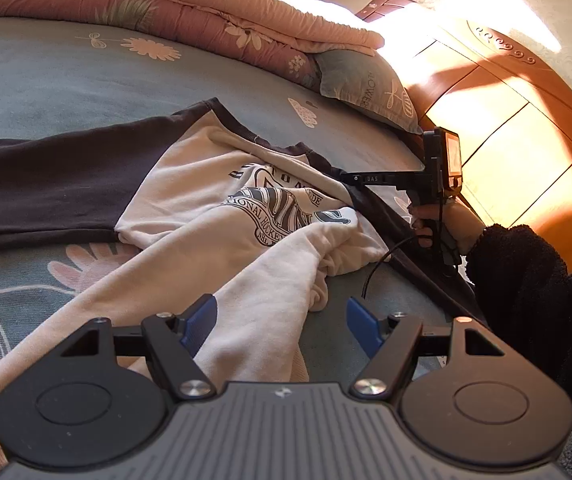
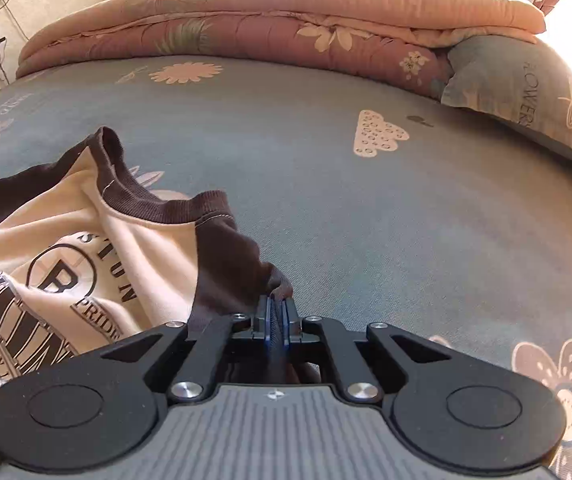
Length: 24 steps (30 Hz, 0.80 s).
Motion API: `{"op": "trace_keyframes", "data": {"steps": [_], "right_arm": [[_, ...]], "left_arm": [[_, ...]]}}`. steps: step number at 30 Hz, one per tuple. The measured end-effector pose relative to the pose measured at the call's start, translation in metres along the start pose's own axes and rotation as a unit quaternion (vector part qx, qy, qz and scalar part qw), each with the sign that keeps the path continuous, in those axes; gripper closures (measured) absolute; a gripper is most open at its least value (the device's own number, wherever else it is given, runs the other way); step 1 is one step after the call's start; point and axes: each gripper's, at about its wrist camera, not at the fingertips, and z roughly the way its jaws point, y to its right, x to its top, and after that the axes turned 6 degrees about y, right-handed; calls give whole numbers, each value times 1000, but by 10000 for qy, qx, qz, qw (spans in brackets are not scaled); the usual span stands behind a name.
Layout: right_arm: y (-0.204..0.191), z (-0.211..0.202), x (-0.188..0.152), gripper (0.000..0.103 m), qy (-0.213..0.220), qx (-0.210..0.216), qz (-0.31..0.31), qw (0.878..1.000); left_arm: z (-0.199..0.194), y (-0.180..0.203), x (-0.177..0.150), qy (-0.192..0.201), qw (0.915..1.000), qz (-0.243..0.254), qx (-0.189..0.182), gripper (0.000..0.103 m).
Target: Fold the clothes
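Item: sweatshirt (image 1: 221, 184), cream body with printed crest, dark brown sleeves and collar. It lies crumpled on the bed (image 2: 326, 184), front up. One dark sleeve is stretched out flat, well to the left of the left tongs; the cream hem is bunched and runs between the left tongs' blades.

Left tongs (image 1: 281, 320): released, blue pads standing wide on either side of the cream fold, not pressing it (cloth passes under and between, no grip).

Right tongs (image 2: 275, 320): clenched on the dark sleeve (image 2: 245, 276) near the shoulder seam, with a ridge of brown fabric pinched at the tips. The hand (image 1: 434, 224) holding them shows in the left view, at the garment's far side.

Other: pillow (image 2: 526, 88) and folded quilt (image 2: 286, 20), well ahead of both tongs.

Step in hand, as judged: laying the garment out flat, the folding proper not yet begun.

Next move calls for: drawing the pinched sleeve outward to square the shoulder, while the left tongs close on the hem to tension the body (slack cloth may drag the crest askew).
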Motion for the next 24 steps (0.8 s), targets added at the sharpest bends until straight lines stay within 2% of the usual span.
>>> {"op": "trace_keyframes", "data": {"steps": [8,13,17,19,22,24], "right_arm": [[27,43,55,96,253,-1018,180,9943],[26,72,36,95,-112,-1051,406,9936],[30,43,32,89,138,-1018,908,9906],[23,18,32,84,280,-684,968,9926],[0,-12,30,77,314,125,828,9960],[-33,-26,30,76,312,798,596,9945]], "left_arm": [[-4,-3,3,42,9999,-68,73,32],[-5,-3,5,32,10000,-47,46,32],[-9,-12,9,45,9999,-104,0,32],[-9,-21,15,55,9997,-231,-24,32],[-6,-34,26,73,9992,-401,-30,32],[-4,-41,34,98,9989,-460,35,32]]}}
